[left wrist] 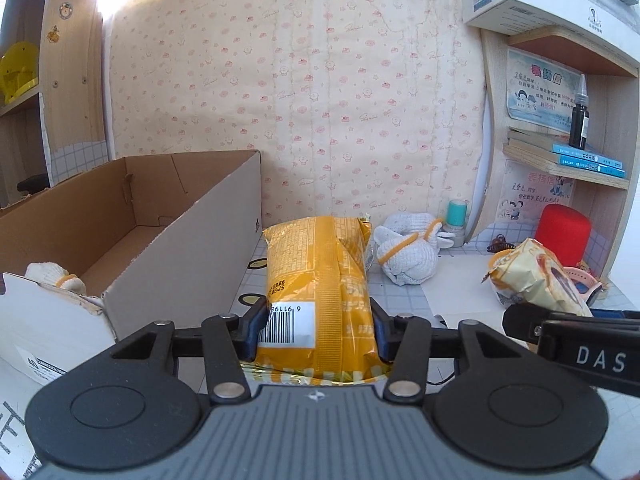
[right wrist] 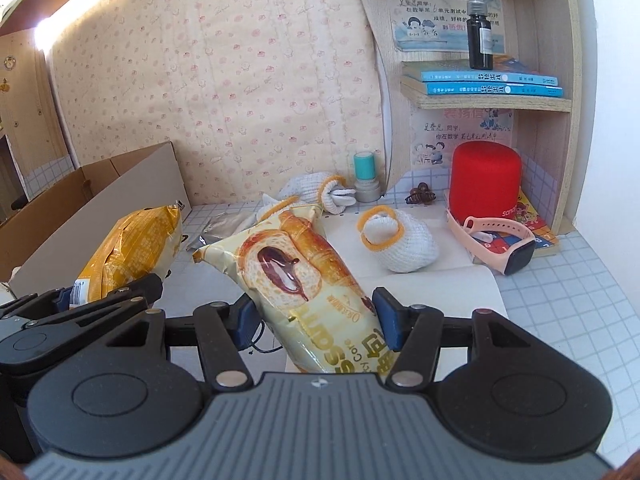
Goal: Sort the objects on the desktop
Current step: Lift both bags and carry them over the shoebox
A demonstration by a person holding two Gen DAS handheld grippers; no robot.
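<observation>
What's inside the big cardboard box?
One rolled white glove with a yellow cuff sits in the near corner of the cardboard box. The rest of the floor looks bare, but the near wall hides some.

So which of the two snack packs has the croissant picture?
The cream pack in the right tongs; the left tongs hold a plain orange pack.

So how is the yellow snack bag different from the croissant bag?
The yellow snack bag is deep orange-yellow with a barcode facing up; the croissant bag is pale cream with a filled croissant pictured. The left gripper holds the yellow one, the right gripper the croissant one. Both are sealed snack packs, clamped by grippers.
</observation>
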